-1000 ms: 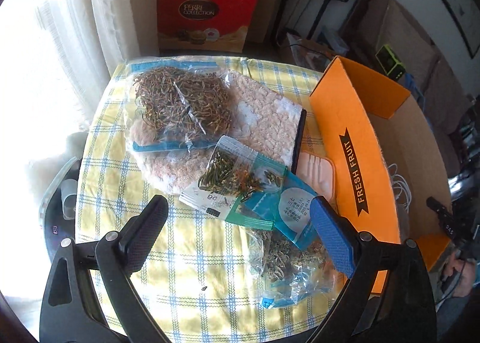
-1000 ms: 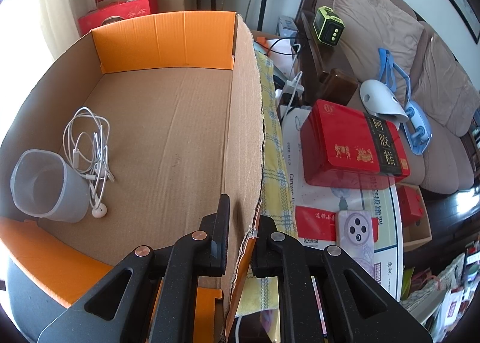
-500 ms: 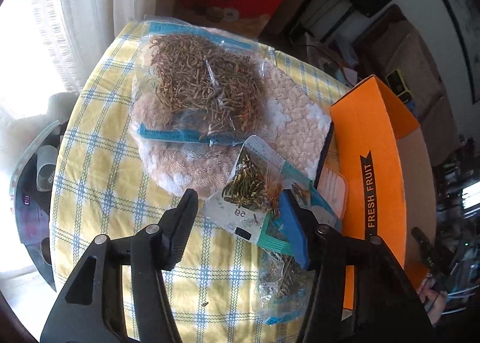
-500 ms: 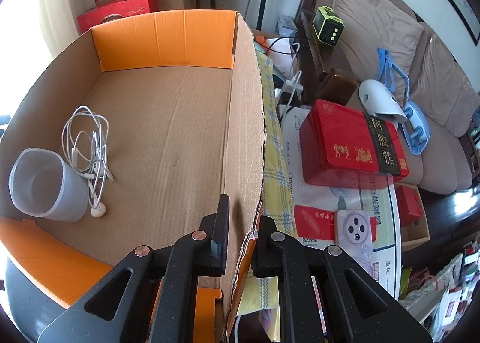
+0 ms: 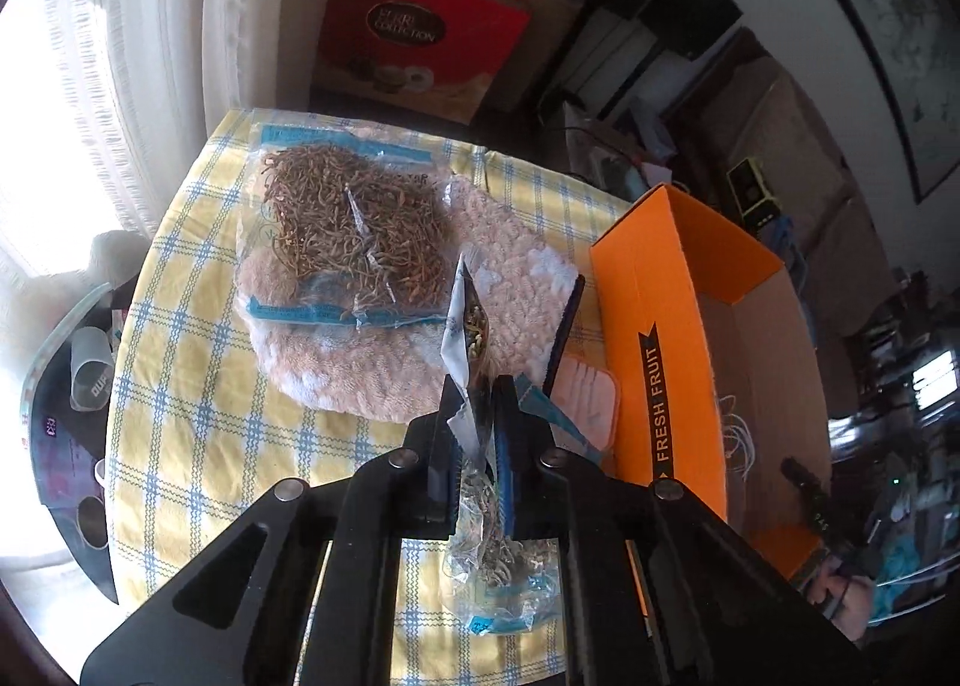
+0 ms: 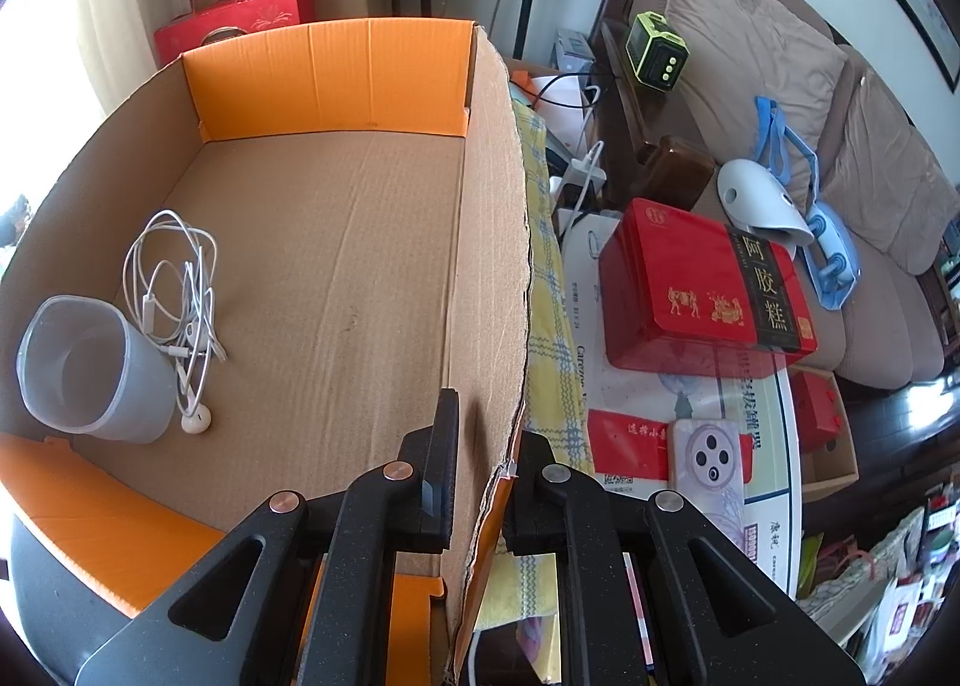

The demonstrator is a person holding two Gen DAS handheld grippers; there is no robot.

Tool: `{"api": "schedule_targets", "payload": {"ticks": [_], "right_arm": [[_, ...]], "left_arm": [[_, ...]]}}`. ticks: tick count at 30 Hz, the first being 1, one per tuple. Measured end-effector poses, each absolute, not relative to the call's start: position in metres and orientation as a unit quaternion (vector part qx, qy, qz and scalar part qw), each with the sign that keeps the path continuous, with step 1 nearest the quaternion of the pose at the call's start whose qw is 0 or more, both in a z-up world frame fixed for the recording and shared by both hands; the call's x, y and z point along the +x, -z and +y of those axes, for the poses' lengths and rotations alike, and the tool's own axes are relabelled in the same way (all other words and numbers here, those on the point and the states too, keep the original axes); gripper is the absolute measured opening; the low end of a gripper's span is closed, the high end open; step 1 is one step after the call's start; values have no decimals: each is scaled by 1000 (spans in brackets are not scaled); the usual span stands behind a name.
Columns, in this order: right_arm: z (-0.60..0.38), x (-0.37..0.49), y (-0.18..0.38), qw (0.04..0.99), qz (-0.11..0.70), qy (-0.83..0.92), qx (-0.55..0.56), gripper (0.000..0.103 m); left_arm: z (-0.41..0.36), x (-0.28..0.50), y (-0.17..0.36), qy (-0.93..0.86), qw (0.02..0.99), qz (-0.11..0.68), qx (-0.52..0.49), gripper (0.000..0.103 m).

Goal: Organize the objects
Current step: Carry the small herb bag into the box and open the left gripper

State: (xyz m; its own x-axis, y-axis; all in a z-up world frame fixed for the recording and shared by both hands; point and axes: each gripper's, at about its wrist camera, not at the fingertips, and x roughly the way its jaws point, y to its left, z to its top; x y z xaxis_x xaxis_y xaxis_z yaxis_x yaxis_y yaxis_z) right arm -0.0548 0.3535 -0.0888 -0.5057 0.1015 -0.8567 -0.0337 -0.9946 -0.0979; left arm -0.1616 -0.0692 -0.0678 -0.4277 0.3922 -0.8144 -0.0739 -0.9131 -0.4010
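My left gripper (image 5: 477, 392) is closing its jaws on a small clear packet of dried herbs (image 5: 465, 320), which stands edge-on between the pads, lifted off the yellow checked tablecloth (image 5: 198, 386). A second small herb bag (image 5: 498, 584) lies under the gripper. A large bag of dried herbs (image 5: 354, 230) rests on a pink fluffy mat (image 5: 516, 290) farther back. The orange "FRESH FRUIT" box (image 5: 660, 326) stands to the right. My right gripper (image 6: 483, 434) is shut on the box's right cardboard wall (image 6: 492, 266). Inside the box lie a translucent cup (image 6: 84, 368) and white earphones (image 6: 174, 290).
A pink card (image 5: 585, 404) and a dark strip (image 5: 567, 326) lie between mat and box. Right of the box are a red tin (image 6: 690, 284) and a phone (image 6: 708, 458) on a glass table. A sofa stands behind; red gift boxes (image 5: 414, 32) stand at the back.
The left gripper's jaws went from wide open to closed on the small herb packet, which now stands on edge. The right gripper and the box have not moved.
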Motion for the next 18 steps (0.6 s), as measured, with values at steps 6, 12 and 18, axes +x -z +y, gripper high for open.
{"api": "schedule_targets", "payload": {"ticks": [6, 12, 18], "right_arm": [[353, -55, 89, 39, -34, -867, -496, 12], [353, -55, 89, 39, -36, -866, -496, 12], [354, -56, 89, 38, -35, -866, -498, 12]], "left_arm": [[-43, -155, 41, -835, 180, -144, -500, 8], [5, -147, 18, -835, 227, -120, -487, 8], [50, -146, 7, -831, 254, -94, -485, 8]]}}
